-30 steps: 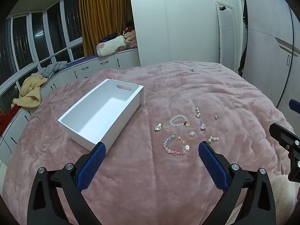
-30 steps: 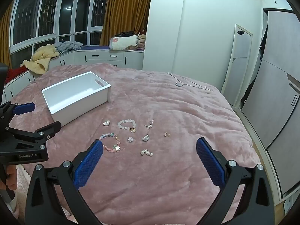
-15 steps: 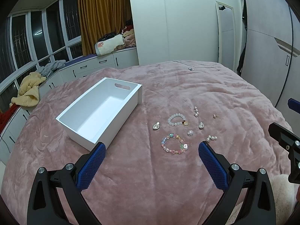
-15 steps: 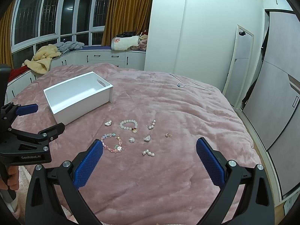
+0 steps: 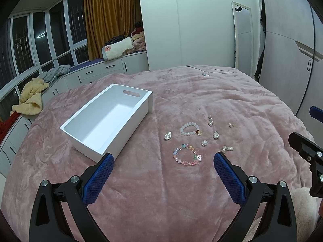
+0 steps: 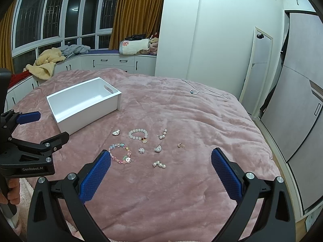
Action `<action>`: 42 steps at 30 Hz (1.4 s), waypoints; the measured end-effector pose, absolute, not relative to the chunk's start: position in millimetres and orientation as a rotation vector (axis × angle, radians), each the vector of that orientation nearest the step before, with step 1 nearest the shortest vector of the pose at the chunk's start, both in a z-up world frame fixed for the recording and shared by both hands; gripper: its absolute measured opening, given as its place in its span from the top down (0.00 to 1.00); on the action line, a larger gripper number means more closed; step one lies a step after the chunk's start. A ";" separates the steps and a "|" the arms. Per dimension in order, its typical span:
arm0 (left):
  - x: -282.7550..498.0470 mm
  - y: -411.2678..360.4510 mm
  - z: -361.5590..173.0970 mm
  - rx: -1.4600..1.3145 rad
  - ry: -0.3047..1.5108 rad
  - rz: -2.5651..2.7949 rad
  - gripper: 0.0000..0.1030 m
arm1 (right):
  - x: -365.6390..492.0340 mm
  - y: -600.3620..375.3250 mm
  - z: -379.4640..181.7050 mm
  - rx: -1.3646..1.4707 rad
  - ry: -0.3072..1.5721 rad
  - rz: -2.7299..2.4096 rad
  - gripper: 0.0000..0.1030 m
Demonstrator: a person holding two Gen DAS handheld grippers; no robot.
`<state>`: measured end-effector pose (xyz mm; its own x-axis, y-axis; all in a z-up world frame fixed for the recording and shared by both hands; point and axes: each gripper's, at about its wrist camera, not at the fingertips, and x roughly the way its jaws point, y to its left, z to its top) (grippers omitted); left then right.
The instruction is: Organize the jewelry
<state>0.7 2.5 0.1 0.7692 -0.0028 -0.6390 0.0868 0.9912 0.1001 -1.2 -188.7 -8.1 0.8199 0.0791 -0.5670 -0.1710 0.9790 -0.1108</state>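
My left gripper [image 5: 163, 162] sits a little lower and nearer the jewelry than a second ago, so the white box [image 5: 109, 119] and colorful bracelet [image 5: 187, 154] ride slightly lower in its view. My right gripper [image 6: 161, 159] seems to have drifted slightly left, though that shift is faint.

Pink bed [image 5: 181, 191]; ochre curtain [image 6: 137, 10]; dark windows [image 6: 50, 14].

Yellow blanket [image 6: 45, 63] heaped on white window cabinets [image 6: 113, 62], ochre curtain [image 6: 136, 12] behind.
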 end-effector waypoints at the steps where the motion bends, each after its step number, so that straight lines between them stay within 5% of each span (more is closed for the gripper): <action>1: 0.7 2.4 0.0 0.128 0.692 -0.048 0.03 | -1.2 -189.2 -8.2 -0.157 0.596 0.134 0.04; 42: 0.9 -8.6 3.0 0.135 0.702 -0.058 0.03 | -0.6 -188.8 -6.8 -0.147 0.582 0.135 0.04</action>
<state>0.9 -8.6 3.0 0.7622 -0.0076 -0.6473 0.0985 0.9897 0.1044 -0.6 -188.8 -6.8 0.8271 0.0849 -0.5556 -0.1679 0.9807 -0.1001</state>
